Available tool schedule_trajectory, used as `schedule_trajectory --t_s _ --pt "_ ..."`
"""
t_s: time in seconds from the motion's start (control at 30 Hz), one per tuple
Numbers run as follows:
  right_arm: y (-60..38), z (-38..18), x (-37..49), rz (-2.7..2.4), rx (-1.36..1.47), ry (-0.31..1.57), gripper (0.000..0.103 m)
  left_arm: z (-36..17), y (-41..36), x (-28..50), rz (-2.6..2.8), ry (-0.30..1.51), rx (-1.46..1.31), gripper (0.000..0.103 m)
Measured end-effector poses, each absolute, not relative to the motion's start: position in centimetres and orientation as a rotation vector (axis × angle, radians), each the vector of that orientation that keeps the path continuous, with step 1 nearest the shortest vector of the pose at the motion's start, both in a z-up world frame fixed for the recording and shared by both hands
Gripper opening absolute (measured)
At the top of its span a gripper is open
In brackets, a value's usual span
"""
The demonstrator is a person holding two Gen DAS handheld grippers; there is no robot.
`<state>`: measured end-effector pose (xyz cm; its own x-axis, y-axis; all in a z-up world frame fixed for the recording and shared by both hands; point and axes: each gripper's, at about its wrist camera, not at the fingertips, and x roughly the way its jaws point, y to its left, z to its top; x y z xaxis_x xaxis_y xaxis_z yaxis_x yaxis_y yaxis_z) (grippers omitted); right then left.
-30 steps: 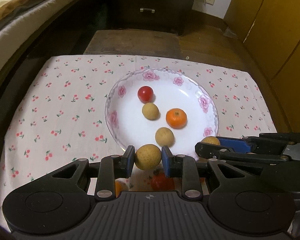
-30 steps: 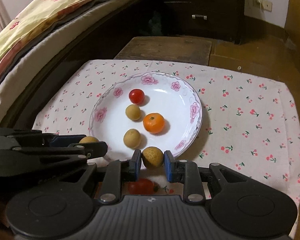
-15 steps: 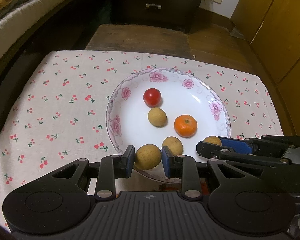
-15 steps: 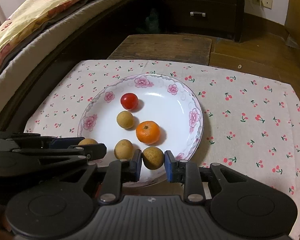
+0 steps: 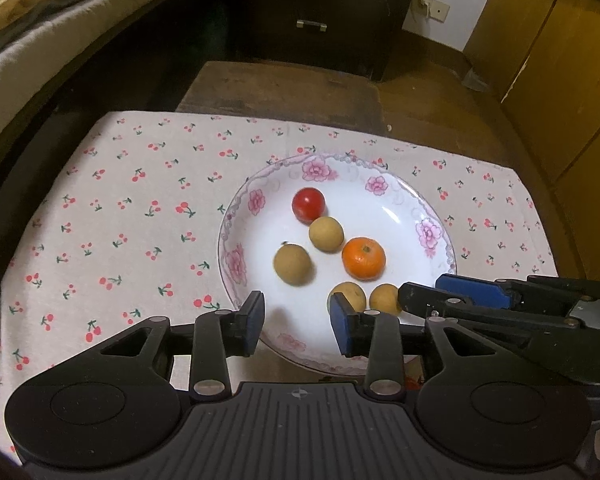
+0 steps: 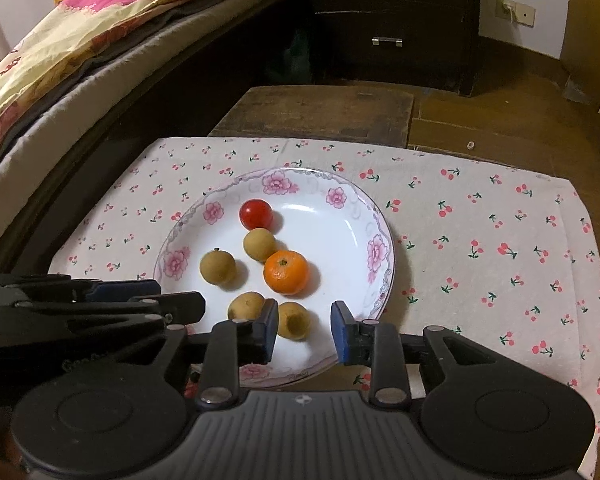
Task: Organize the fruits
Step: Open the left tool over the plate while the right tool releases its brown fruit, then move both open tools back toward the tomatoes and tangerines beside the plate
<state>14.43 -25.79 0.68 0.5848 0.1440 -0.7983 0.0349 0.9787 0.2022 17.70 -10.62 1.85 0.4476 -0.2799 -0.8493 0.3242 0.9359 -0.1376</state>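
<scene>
Half a second ago each hand-held gripper pinched a brown fruit; now the left hand-held gripper and the right hand-held gripper both stand wide and hold nothing. One brown fruit lies just ahead of the left one, another between the right one's fingers, both on the flowered plate with a tomato and an orange. A cherry-print cloth covers the worktop; beyond it stand a dark dresser and, to the left, a bed.
</scene>
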Motion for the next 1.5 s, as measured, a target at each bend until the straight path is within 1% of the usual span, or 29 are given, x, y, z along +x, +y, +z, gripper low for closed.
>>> schedule_trajectory --t_s 0.27,0.53,0.7,0.83,1.5 --pt "-25.6 1.3 13.2 0.057 0.203 0.931 0.031 2.5 -10.1 16.9 -0.391 1.026 0.035 0.049" --pt "-24.5 1.9 11.6 0.072 0.174 0.929 0.032 2.9 -9.1 15.5 -0.392 1.015 0.028 0.050" --pt "-24.0 1.9 10.6 0.083 0.170 0.943 0.036 2.8 -8.2 14.1 -0.401 1.026 0.030 0.051" --pt "-23.9 1.8 9.8 0.081 0.179 0.953 0.036 2.8 -7.5 13.1 -0.403 1.029 0.026 0.053" --pt "-22.8 0.3 8.7 0.116 0.173 1.004 0.036 0.3 -6.1 13.4 -0.313 1.099 0.019 0.055"
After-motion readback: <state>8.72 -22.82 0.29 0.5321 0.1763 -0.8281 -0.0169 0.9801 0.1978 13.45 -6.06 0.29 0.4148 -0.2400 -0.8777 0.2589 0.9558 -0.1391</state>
